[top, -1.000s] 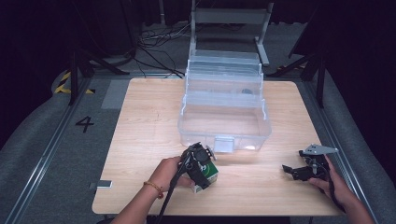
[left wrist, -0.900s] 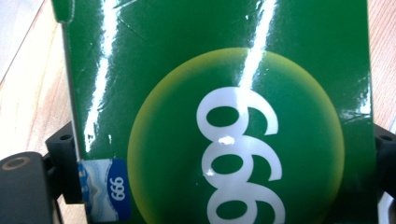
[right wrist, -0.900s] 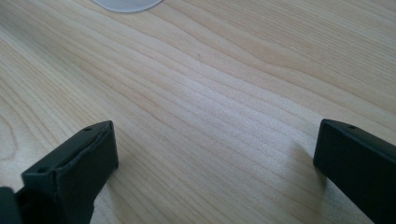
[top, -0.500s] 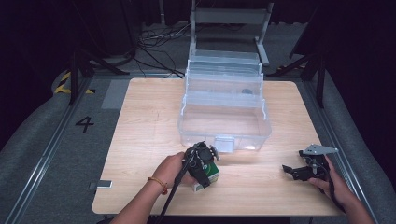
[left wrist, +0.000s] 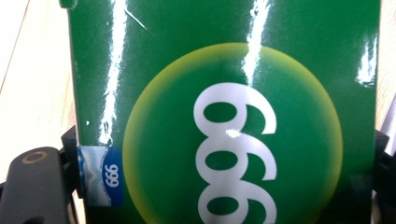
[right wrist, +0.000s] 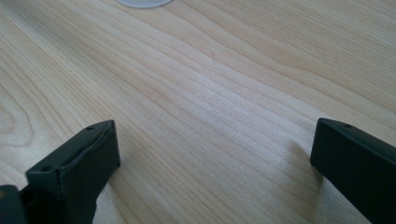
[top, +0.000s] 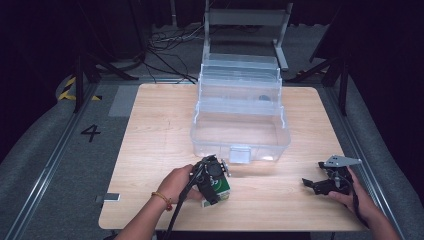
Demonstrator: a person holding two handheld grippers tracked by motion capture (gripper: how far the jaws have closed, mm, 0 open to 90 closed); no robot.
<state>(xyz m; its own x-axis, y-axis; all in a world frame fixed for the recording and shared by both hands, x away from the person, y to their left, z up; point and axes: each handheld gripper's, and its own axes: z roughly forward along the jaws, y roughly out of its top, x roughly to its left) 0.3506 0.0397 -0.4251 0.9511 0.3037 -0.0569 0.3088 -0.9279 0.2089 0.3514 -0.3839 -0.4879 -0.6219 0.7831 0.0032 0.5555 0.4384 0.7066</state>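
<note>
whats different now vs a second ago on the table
The left gripper has edged slightly toward the clear box, staying over the green 999 carton. Its jaws have just been closing a little with the carton between them; the left gripper view shows the carton filling the gap, but a firm grip is not clear. The right gripper stayed put, jaws open over bare table. The clear box has not moved.

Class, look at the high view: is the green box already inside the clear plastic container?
No, the green box lies on the table in front of the clear container.
</note>
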